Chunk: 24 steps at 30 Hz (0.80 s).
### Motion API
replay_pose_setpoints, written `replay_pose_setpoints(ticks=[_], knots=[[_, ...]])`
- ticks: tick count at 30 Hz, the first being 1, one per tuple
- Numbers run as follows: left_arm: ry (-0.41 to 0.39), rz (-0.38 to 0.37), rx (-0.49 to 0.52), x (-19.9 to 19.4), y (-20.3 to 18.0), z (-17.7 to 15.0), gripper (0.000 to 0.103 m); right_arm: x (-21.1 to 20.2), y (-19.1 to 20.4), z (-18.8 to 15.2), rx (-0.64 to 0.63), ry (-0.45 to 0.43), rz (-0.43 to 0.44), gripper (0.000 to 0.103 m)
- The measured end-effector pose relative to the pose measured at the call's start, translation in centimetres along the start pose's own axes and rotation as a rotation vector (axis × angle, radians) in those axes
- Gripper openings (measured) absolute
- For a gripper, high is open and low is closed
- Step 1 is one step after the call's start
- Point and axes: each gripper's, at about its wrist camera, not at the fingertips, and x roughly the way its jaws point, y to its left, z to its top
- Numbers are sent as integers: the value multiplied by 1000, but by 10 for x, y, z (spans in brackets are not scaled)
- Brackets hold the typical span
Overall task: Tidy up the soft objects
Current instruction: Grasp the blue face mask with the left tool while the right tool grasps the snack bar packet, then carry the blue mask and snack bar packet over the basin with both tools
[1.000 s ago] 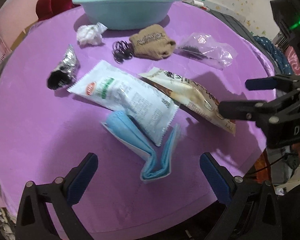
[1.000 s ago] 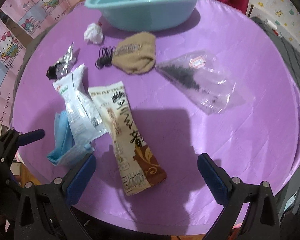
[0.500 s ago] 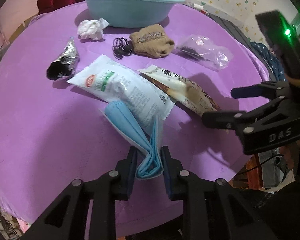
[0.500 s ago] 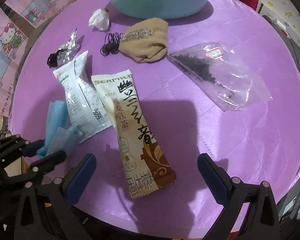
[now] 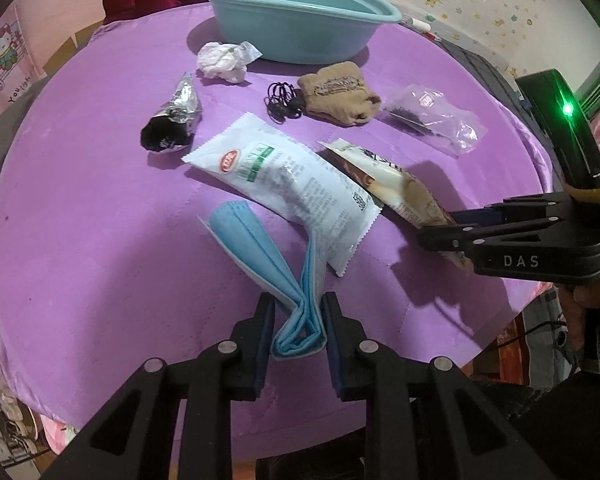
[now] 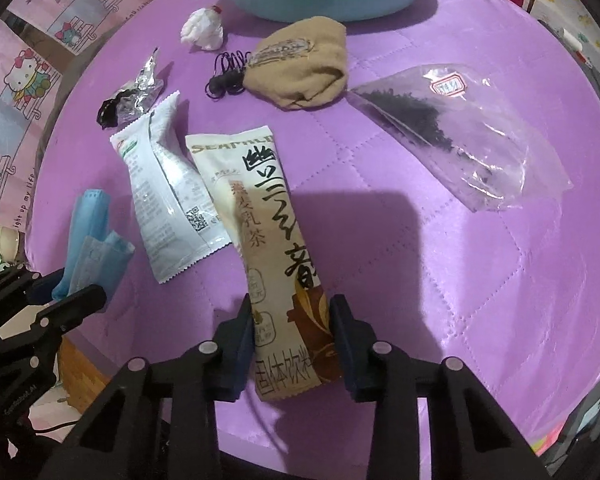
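On the purple table (image 5: pixel 80 208), my left gripper (image 5: pixel 298 308) is shut on the near folded end of a blue face mask (image 5: pixel 256 248), which still lies on the cloth. A long beige-and-brown drink-mix packet (image 6: pixel 260 208) lies beside it. My right gripper (image 6: pixel 292 312) points down over the packet's near end, its jaws closing, and both pads press the packet's sides. In the left wrist view the right gripper (image 5: pixel 440 226) sits on that packet (image 5: pixel 384 176) at the right.
A white sachet (image 5: pixel 284 176) overlaps the mask. Farther back lie a foil wrapper (image 5: pixel 176 120), crumpled tissue (image 5: pixel 224 60), black hair ties (image 5: pixel 282 100), a tan sock (image 5: pixel 336 94) and a clear bag (image 5: pixel 432 118). A teal basin (image 5: pixel 300 36) stands at the far edge.
Both grippers were open a second ago. The left one closed on the mask's end first. The right one sank onto the beige packet and has just closed on it.
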Motion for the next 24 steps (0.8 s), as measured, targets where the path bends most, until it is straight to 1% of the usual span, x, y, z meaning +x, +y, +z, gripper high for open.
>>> replay_pose_setpoints(ticks=[4, 15, 21, 24], knots=[[-7, 3, 1, -6, -1, 2, 26, -8, -5, -1, 25, -12, 8, 33], [-40, 3, 25, -20, -4, 11, 26, -41, -10, 0, 40, -58, -2, 31], [-53, -5, 43, -25, -5, 14, 26, -53, -7, -6, 50, -79, -4, 30], [-63, -8, 53, -30, -6, 18, 26, -60, -5, -3, 52, -95, 3, 30]])
